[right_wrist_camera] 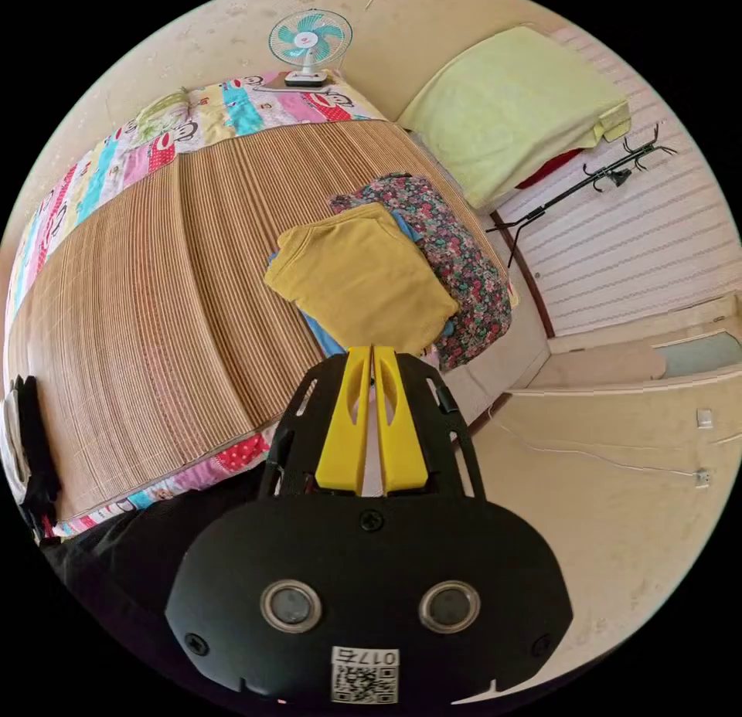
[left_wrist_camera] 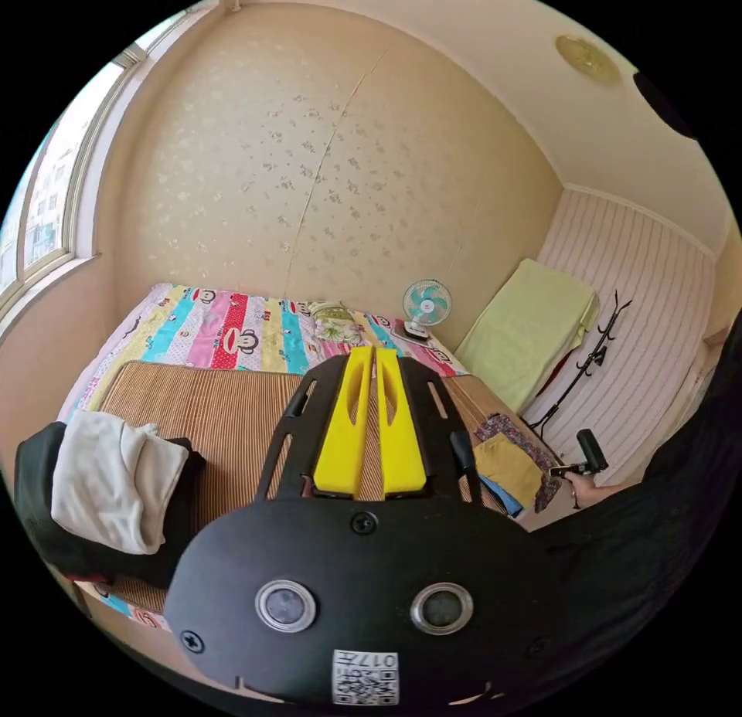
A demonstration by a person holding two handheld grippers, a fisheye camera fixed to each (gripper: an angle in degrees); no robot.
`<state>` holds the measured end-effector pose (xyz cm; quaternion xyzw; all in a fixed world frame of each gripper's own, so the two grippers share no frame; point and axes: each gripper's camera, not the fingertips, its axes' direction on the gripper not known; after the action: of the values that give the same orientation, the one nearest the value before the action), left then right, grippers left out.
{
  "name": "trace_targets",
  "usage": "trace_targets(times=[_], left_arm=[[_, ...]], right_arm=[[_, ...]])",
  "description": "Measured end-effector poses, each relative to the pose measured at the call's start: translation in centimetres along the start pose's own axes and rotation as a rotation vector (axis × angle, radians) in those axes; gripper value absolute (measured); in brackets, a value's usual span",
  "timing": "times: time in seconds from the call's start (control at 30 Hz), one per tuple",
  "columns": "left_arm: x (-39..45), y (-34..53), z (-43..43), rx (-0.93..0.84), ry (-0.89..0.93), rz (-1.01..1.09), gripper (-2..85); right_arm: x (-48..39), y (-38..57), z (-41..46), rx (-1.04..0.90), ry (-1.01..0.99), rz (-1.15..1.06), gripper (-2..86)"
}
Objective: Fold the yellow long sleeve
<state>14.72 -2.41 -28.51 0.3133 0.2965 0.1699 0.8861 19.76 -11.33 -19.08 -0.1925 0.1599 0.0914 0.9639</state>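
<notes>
The yellow long sleeve (right_wrist_camera: 362, 276) lies folded into a neat rectangle on top of a small stack of clothes at the right edge of the bed. It also appears small in the left gripper view as the yellow long sleeve (left_wrist_camera: 506, 464). My right gripper (right_wrist_camera: 372, 351) hovers just off its near edge, jaws together, holding nothing. My left gripper (left_wrist_camera: 374, 351) is raised over the middle of the bamboo mat (left_wrist_camera: 224, 416), jaws together and empty. The other gripper (left_wrist_camera: 587, 454) shows in a hand at the right of the left gripper view.
Under the yellow top lie a blue garment (right_wrist_camera: 321, 334) and a floral one (right_wrist_camera: 464, 261). A pile of white and black clothes (left_wrist_camera: 108, 477) sits at the mat's left. A small fan (right_wrist_camera: 309, 41), a pale green mattress (right_wrist_camera: 510, 107) and a fallen coat stand (right_wrist_camera: 595, 180) are nearby.
</notes>
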Motion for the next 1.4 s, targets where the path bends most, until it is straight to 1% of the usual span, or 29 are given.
trace_targets(times=[0.03, 0.1, 0.17, 0.27, 0.43, 0.47, 0.5, 0.57, 0.63, 0.67, 0.7, 0.73, 0.77, 0.8, 0.83, 0.9, 0.93, 1.0, 1.03, 1.1, 1.13, 1.2, 1.23, 1.27, 1.3, 1.33, 1.4], left_arm=[[0.8, 0.1, 0.8, -0.015, -0.013, 0.011, -0.4], [3.3, 0.5, 3.7, -0.071, -0.018, 0.009, -0.4], [4.6, 1.0, 5.5, -0.102, 0.009, -0.032, -0.3], [7.1, 1.5, 7.7, -0.15, 0.015, -0.071, 0.1], [11.5, 2.2, 10.7, -0.305, -0.122, -0.026, 1.2], [12.2, 2.4, 11.4, -0.334, -0.141, -0.025, 1.1], [12.6, 2.5, 12.0, -0.357, -0.146, -0.04, 0.9], [12.8, 2.5, 13.3, -0.4, -0.148, -0.081, 0.7], [12.8, 2.3, 14.9, -0.467, -0.154, -0.114, 0.4], [12.9, 2.2, 16.0, -0.503, -0.158, -0.123, 0.2], [13.1, 2.0, 16.8, -0.517, -0.154, -0.124, 0.0], [13.3, 1.9, 17.2, -0.517, -0.145, -0.122, -0.1], [13.6, 1.7, 17.7, -0.507, -0.117, -0.114, -0.2], [13.9, 1.4, 18.1, -0.495, -0.083, -0.103, -0.3], [14.0, 1.3, 18.3, -0.491, -0.067, -0.096, -0.3], [14.5, 0.8, 19.4, -0.481, 0.01, -0.059, -0.4], [14.7, 0.6, 19.7, -0.481, 0.036, -0.048, -0.4], [15.2, 0.0, 20.7, -0.477, 0.129, -0.014, -0.3], [15.4, -0.2, 20.9, -0.476, 0.152, -0.004, -0.3], [16.3, -1.1, 21.5, -0.478, 0.234, 0.043, 0.6], [16.6, -1.3, 21.6, -0.479, 0.253, 0.057, 0.9], [17.9, -2.2, 21.3, -0.473, 0.341, 0.12, 3.5], [18.2, -2.3, 21.1, -0.467, 0.362, 0.136, 4.0], [18.9, -2.6, 20.5, -0.452, 0.403, 0.168, 4.8], [19.6, -2.9, 19.7, -0.432, 0.444, 0.2, 5.5], [20.0, -3.0, 19.2, -0.42, 0.463, 0.217, 5.9], [21.5, -3.7, 16.7, -0.366, 0.534, 0.297, 7.3]], right_arm=[[0.4, -0.4, 0.3, -0.009, -0.033, 0.001, 0.9], [1.8, -2.9, 2.9, -0.141, -0.223, -0.002, 1.5], [2.5, -4.6, 4.4, -0.176, -0.302, 0.022, 2.7], [2.7, -7.2, 6.1, -0.186, -0.368, 0.071, 5.0], [0.7, -9.6, 10.4, -0.282, -0.411, 0.106, 8.3], [0.1, -9.5, 12.1, -0.338, -0.424, 0.126, 8.6], [-0.3, -8.9, 13.6, -0.387, -0.424, 0.165, 8.4], [-0.3, -7.7, 14.0, -0.363, -0.445, 0.199, 7.6], [0.5, -6.4, 13.9, -0.344, -0.506, 0.233, 5.8], [1.9, -5.3, 13.6, -0.335, -0.605, 0.275, 4.5], [3.7, -3.7, 13.1, -0.295, -0.764, 0.321, 3.4], [4.7, -2.8, 12.7, -0.252, -0.866, 0.332, 3.1], [6.4, -0.9, 11.4, -0.159, -1.056, 0.336, 2.6], [7.8, 1.2, 9.5, -0.045, -1.211, 0.294, 2.2], [8.4, 2.3, 8.2, 0.026, -1.287, 0.263, 2.0], [10.9, 6.4, 3.0, 0.33, -1.549, 0.174, 1.5], [11.6, 7.3, 1.9, 0.4, -1.604, 0.174, 1.4], [14.0, 9.5, -2.3, 0.637, -1.794, 0.143, 1.0], [14.4, 9.7, -3.4, 0.686, -1.83, 0.12, 1.0], [15.5, 10.2, -8.6, 0.853, -1.919, -0.016, 0.9], [15.6, 10.3, -10.1, 0.879, -1.934, -0.058, 0.9], [14.6, 10.6, -16.9, 0.918, -1.93, -0.337, 0.8], [14.2, 10.9, -18.7, 0.93, -1.929, -0.41, 0.8], [13.4, 11.8, -22.2, 0.974, -1.919, -0.531, 0.8], [12.6, 12.8, -25.2, 1.024, -1.919, -0.614, 0.8], [12.2, 13.3, -26.4, 1.04, -1.928, -0.645, 0.8], [10.4, 14.1, -30.1, 1.021, -2.02, -0.767, 0.7]])
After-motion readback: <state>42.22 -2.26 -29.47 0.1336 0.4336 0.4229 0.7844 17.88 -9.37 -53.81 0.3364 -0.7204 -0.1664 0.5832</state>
